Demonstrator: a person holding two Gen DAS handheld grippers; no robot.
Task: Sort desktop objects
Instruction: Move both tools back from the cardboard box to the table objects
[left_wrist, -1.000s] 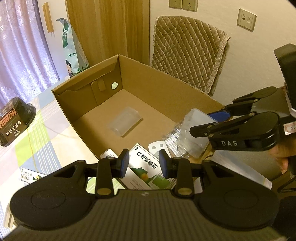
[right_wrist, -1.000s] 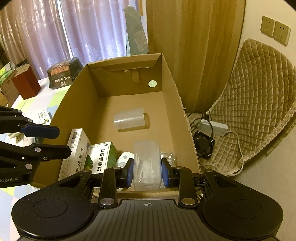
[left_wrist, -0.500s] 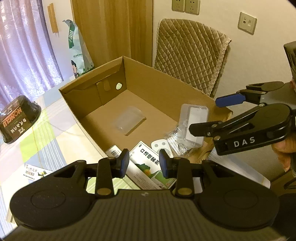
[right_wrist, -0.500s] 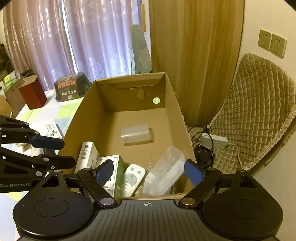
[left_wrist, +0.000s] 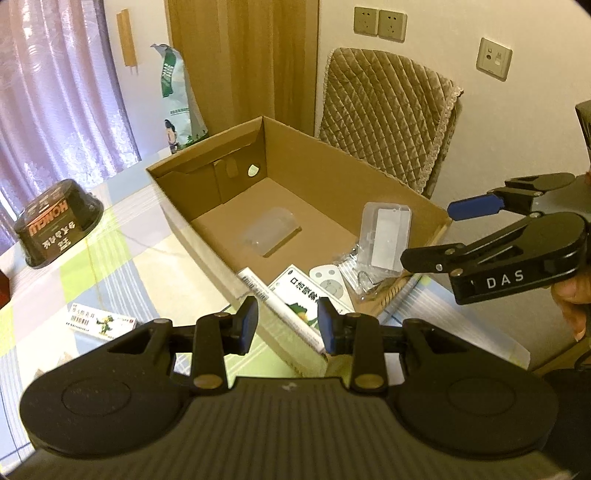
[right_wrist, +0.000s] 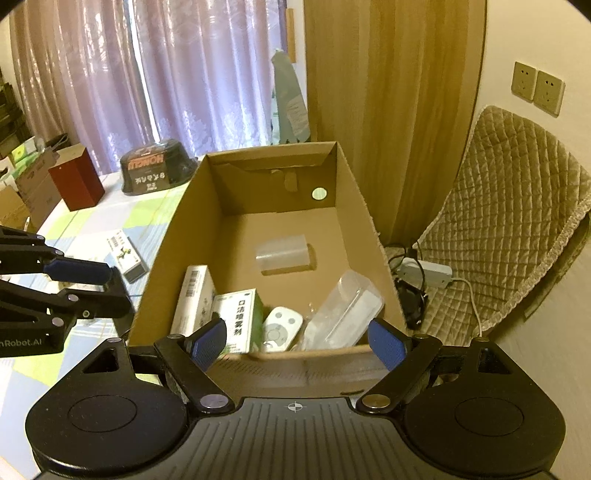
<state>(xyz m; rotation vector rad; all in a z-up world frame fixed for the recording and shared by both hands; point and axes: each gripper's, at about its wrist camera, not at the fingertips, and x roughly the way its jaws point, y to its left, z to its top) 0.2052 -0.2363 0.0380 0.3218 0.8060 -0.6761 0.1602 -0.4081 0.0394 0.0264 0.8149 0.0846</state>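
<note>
An open cardboard box (left_wrist: 207, 236) (right_wrist: 177, 236) stands on the table. Inside lie a translucent container (left_wrist: 269, 236) (right_wrist: 282, 253), a long white box (left_wrist: 258, 291) (right_wrist: 194, 295), a green-and-white medicine box (left_wrist: 299, 295) (right_wrist: 240, 317), a white remote (left_wrist: 328, 280) (right_wrist: 279, 328) and a clear plastic case (left_wrist: 386, 236) (right_wrist: 345, 314) leaning in the near right corner. My right gripper (right_wrist: 297, 343) (left_wrist: 428, 232) hovers wide open above the box's near end, holding nothing. My left gripper (left_wrist: 287, 325) (right_wrist: 118, 290) is open and empty beside the box's left wall.
A small printed box (left_wrist: 103, 321) (right_wrist: 125, 254) lies on the checked tablecloth left of the cardboard box. A black bowl-shaped pack (left_wrist: 55, 225) and a red box (right_wrist: 75, 181) sit farther back. A quilted chair (left_wrist: 384, 118) and a floor power strip (right_wrist: 424, 269) are to the right.
My right gripper opened and let go of the clear plastic case, which now leans in the box's corner. Both grippers drew back and upward from the box.
</note>
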